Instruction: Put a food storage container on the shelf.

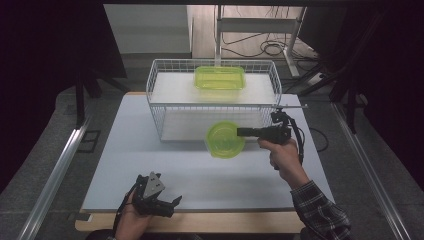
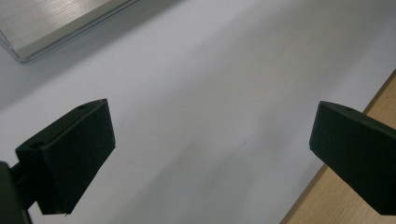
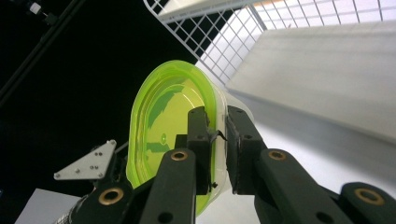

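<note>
A round clear tub with a lime-green lid (image 1: 226, 140) hangs tilted on its side just above the white tabletop (image 1: 150, 165), in front of the wire basket (image 1: 150, 85). My right gripper (image 1: 241, 132) comes in from the right and is shut on the tub's rim. In the right gripper view the two black jaws (image 3: 217, 135) pinch the edge of the tub (image 3: 163, 116), lid face to the left. My left gripper (image 1: 172, 205) rests near the table's front edge with its jaws wide apart over bare tabletop (image 2: 210, 154).
A rectangular green-lidded container (image 1: 220, 77) lies on the white upper shelf inside the wire basket (image 3: 224, 28). The wooden table edge (image 2: 336, 200) runs beside my left gripper. A metal rail (image 1: 60, 165) borders the table on the left.
</note>
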A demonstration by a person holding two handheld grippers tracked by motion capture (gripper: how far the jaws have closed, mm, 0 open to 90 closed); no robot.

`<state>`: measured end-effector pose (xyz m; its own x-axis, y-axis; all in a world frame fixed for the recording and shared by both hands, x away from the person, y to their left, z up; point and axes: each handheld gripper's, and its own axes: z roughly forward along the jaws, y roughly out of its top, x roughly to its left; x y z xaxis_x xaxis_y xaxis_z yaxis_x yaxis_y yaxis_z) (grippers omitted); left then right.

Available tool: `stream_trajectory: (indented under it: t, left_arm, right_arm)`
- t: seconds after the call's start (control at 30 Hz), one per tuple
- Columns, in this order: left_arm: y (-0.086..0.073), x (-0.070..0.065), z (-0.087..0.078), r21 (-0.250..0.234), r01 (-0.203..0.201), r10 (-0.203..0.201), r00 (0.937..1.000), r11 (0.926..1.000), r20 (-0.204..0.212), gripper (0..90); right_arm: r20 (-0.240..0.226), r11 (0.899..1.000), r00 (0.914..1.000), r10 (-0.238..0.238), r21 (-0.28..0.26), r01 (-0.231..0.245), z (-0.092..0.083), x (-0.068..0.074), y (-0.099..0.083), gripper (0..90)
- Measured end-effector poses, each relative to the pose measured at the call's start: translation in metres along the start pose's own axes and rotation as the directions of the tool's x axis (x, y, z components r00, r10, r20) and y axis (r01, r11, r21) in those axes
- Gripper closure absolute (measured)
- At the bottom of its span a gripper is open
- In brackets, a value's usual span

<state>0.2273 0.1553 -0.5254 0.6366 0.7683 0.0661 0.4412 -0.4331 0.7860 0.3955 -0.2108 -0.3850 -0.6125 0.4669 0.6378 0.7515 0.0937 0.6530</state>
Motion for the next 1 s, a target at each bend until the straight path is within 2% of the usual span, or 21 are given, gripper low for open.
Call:
stream_trajectory:
  t: [0.63,0.83,1.0]
  left_arm:
    - [0.0,0.001,-0.001,-0.009,0.008,-0.008,1.0,0.9999,0.0,0.0]
    - [0.0,0.003,-0.003,-0.037,0.028,-0.027,0.9991,0.9989,0.034,0.0]
    - [0.0,0.003,-0.002,-0.035,0.034,-0.033,0.9988,0.9988,0.036,0.0]
  right_arm:
    - [0.012,0.997,0.9996,-0.027,-0.067,0.028,-0.008,0.021,0.044,81.0]
    - [0.023,0.996,0.9991,-0.036,-0.084,0.038,-0.009,0.028,0.058,81.0]
    - [0.043,0.993,0.998,-0.048,-0.108,0.052,-0.012,0.033,0.072,81.0]
